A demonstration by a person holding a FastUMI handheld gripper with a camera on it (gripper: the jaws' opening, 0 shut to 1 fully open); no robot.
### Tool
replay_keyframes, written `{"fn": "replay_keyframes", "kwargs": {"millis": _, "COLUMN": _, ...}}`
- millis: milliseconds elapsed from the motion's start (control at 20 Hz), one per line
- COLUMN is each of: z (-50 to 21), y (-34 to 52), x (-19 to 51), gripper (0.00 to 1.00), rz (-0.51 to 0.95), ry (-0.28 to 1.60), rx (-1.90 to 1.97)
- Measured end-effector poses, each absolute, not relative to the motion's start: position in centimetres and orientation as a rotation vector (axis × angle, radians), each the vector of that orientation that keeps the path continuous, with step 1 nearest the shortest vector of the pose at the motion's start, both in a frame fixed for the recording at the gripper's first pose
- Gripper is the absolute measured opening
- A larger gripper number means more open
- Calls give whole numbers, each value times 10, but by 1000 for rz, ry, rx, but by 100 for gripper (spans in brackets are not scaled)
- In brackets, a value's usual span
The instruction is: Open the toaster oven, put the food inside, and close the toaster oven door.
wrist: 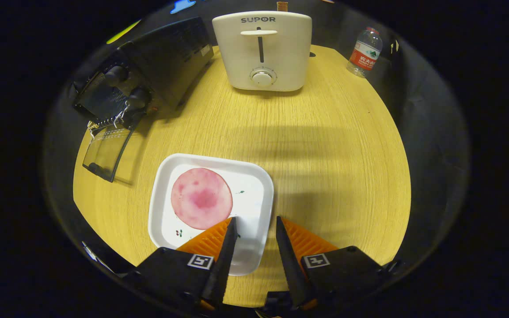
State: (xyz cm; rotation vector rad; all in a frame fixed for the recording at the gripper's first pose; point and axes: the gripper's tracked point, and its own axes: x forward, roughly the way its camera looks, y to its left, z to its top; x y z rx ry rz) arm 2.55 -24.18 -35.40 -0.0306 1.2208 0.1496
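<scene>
Orange ribbed jaws of the hand-held gripper [255, 229] sit nearest, spread apart and pinching nothing; each black finger body carries a small square marker. They hang above the near right part of a white, shallow, square ceramic-looking plate [254, 194], the left jaw tip just at the edge of the food.

Food: one round, thin, pink mottled slice, like cold-cut meat [201, 198], lying flat on the left half of the plate, just ahead and left of the left jaw.

Handling estimate: slice looks light, limp and probably a little slick. Lying flush on the plate, it offers no raised edge, so a top-down pinch would likely fail or tear it. Better option, as a judgement: slide one jaw under the near rim of the slice and nip the edge, expecting droop. Alternatively take the plate by its raised rim; that is stiff and heavier, glazed so possibly slippery, breakable if dropped.

Black toaster oven [148, 70] stands at the far left of the round yellow wood-grain worktop [325, 154], two knobs showing, its glass door [106, 152] already swung down open towards the plate. Interior is too dark to read.

Also present: a cream pop-up toaster with lever and dial [262, 48] at the far middle; a clear plastic water bottle with a red label [365, 52] at far right.

Task status: door open; food not yet inside.
</scene>
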Motion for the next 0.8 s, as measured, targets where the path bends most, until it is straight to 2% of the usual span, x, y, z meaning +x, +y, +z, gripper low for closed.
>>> {"fn": "replay_keyframes", "kwargs": {"millis": 50, "z": -350, "y": -241, "x": 23, "gripper": 47, "rz": 147, "ry": 1232, "rx": -25}}
{"fn": "replay_keyframes", "kwargs": {"millis": 150, "z": -351, "y": -242, "x": 22, "gripper": 44, "rz": 152, "ry": 1256, "rx": -15}}
{"fn": "replay_keyframes", "kwargs": {"millis": 350, "z": -351, "y": -250, "x": 21, "gripper": 22, "rz": 114, "ry": 1284, "rx": 69}}
{"fn": "replay_keyframes", "kwargs": {"millis": 400, "z": -351, "y": -250, "x": 19, "gripper": 12, "rz": 120, "ry": 1300, "rx": 90}}
{"fn": "replay_keyframes", "kwargs": {"millis": 500, "z": -356, "y": -248, "x": 20, "gripper": 10, "rz": 132, "ry": 1296, "rx": 136}}
{"fn": "replay_keyframes", "kwargs": {"millis": 600, "z": -349, "y": -248, "x": 20, "gripper": 3, "rz": 158, "ry": 1299, "rx": 191}}
{"fn": "replay_keyframes", "kwargs": {"millis": 800, "z": -351, "y": -246, "x": 15, "gripper": 2, "rz": 182, "ry": 1324, "rx": 303}}
